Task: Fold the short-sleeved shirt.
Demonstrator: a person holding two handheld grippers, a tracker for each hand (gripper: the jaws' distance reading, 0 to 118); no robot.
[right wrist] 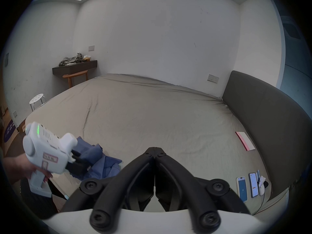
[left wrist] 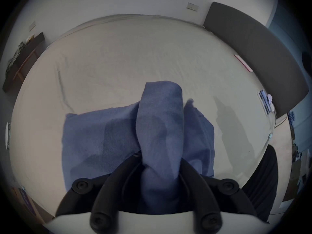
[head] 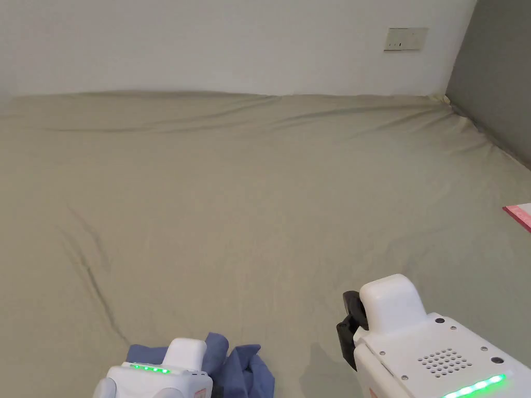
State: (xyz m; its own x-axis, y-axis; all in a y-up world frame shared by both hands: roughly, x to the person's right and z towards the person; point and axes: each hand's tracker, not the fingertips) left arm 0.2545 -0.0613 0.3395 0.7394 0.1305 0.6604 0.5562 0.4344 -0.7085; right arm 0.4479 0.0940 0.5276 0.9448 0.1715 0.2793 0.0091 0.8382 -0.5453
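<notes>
Left hand-held gripper [left wrist: 161, 168] clamped on bunched blue shirt [left wrist: 104, 136] at near edge of bed [head: 269, 207].
Right hand-held gripper [right wrist: 155, 150] jaws closed together, holding nothing, hovering over bed just right of shirt; rest of shirt crumpled on sheet.

One blue shirt [left wrist: 118, 136]; two grippers; two phones [right wrist: 242, 188]; one stool [right wrist: 37, 99].
</notes>
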